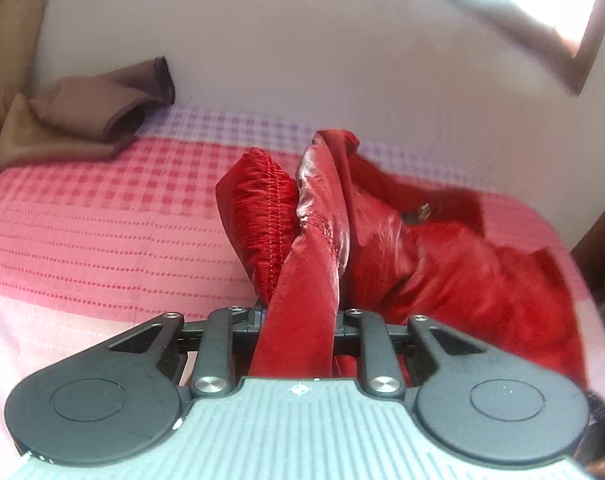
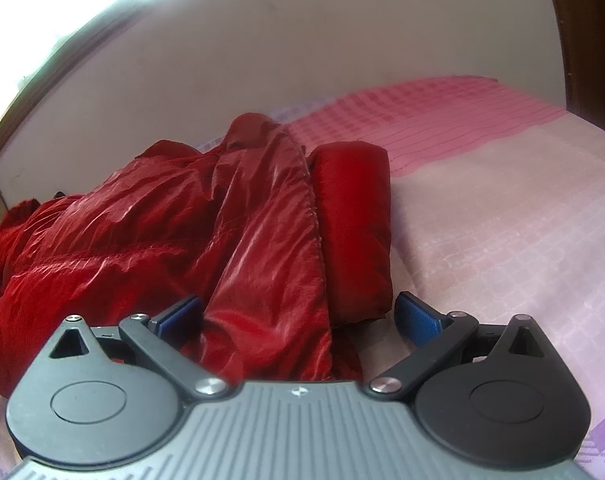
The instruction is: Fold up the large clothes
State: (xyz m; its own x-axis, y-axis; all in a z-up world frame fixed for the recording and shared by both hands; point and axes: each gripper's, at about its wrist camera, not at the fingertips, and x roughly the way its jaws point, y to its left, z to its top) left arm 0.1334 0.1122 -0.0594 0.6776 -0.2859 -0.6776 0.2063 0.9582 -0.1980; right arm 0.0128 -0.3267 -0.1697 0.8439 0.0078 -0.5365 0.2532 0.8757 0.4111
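A shiny red padded jacket (image 1: 442,264) lies bunched on the bed. In the left wrist view my left gripper (image 1: 300,320) is shut on a twisted strip of the jacket, which rises between the jaws; the fingertips are hidden by the fabric. A gathered red cuff (image 1: 262,216) stands just left of the strip. In the right wrist view the jacket (image 2: 162,232) spreads to the left, with a folded sleeve (image 2: 352,220) at its right side. My right gripper (image 2: 298,316) is open, its blue pads (image 2: 416,318) on either side of the jacket's near edge.
The bed has a pink checked cover (image 1: 102,208), also seen in the right wrist view (image 2: 502,220). Brown cloth (image 1: 86,120) lies at the far left by a pale wall. A dark wooden frame (image 2: 582,40) stands at the right, and a window (image 1: 582,8) at the upper right.
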